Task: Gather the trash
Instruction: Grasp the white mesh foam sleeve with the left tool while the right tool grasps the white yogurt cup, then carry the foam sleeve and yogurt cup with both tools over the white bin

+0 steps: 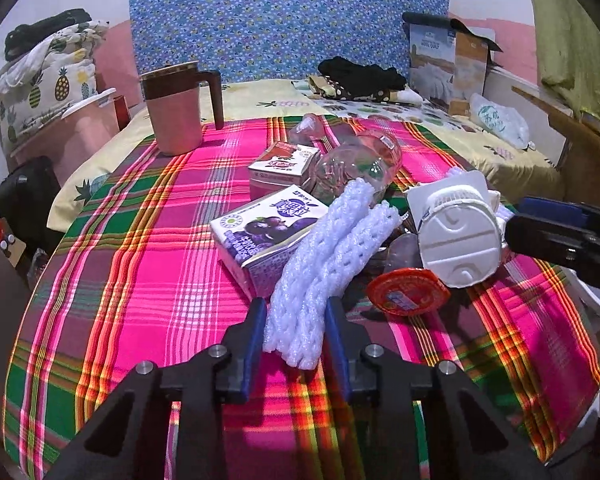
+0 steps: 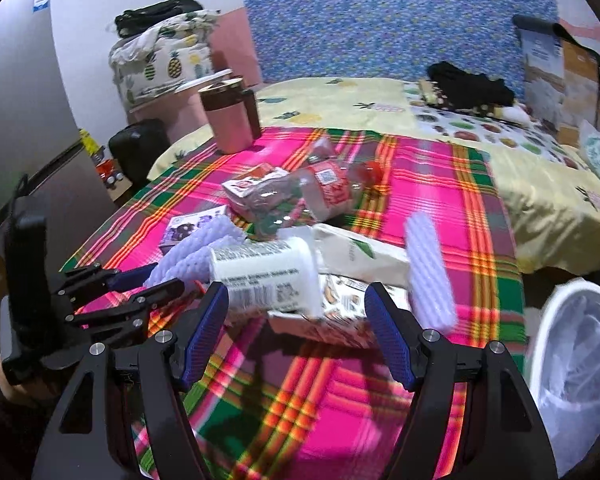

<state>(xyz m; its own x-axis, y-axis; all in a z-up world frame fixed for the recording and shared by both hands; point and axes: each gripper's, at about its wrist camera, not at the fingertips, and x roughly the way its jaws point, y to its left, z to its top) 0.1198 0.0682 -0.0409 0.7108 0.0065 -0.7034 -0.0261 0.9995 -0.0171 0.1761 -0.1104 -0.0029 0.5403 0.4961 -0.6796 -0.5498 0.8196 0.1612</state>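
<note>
Trash lies on a pink plaid cloth on a bed. My left gripper has its jaws on either side of a white foam fruit net, touching it. Beside the net lie a purple juice carton, a red carton, a clear plastic bottle, a red-lidded cup and a white moulded tray. My right gripper is open, low over the cloth, in front of a white labelled tub and a printed wrapper. Another foam net lies to its right.
A white bin with a clear liner stands off the bed's right edge. A pink mug with a brown lid stands at the cloth's far left. Black clothes, a box and a plastic bag lie near the headboard.
</note>
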